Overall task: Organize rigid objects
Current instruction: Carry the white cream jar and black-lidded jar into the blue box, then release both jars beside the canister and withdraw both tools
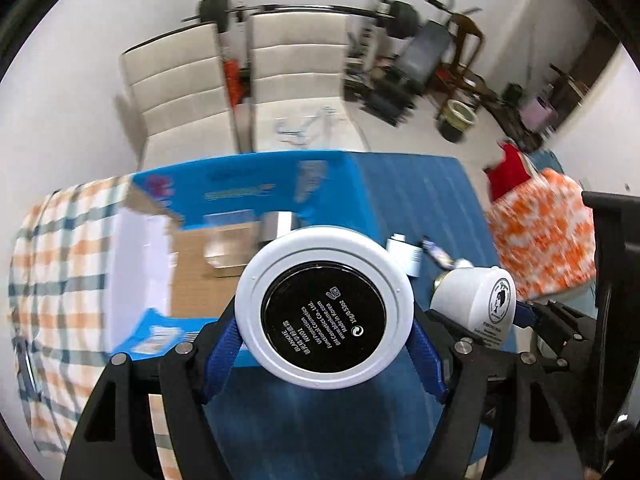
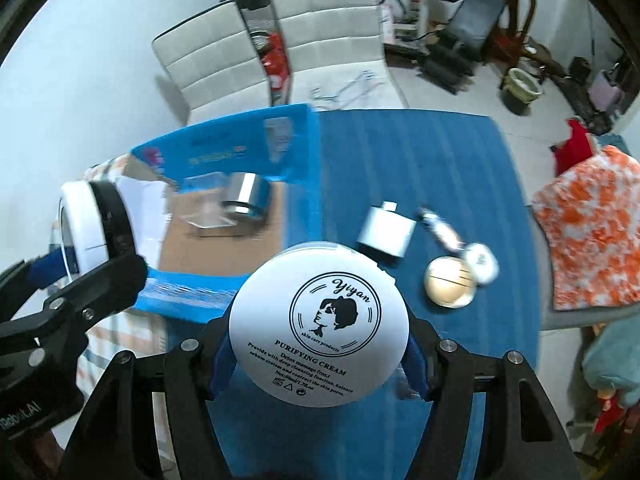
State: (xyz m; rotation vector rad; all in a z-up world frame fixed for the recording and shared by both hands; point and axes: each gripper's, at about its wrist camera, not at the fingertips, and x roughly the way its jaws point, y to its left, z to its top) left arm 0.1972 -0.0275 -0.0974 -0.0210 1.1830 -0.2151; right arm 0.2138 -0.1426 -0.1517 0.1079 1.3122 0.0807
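Left hand-held gripper (image 1: 324,344) pinches a white compact (image 1: 324,308) by its rim, black label facing the camera, held above the near edge of the open blue box (image 1: 248,188). Right hand-held gripper (image 2: 320,364) clamps a white cream jar (image 2: 319,326), blocking the table (image 2: 420,152) beneath. Silver jar (image 2: 246,198) sits in the box, blurred. White bottle (image 2: 386,232), gold tin (image 2: 451,285) and a smeared tube (image 2: 440,228) lie mid-table; the tube's print is unreadable.
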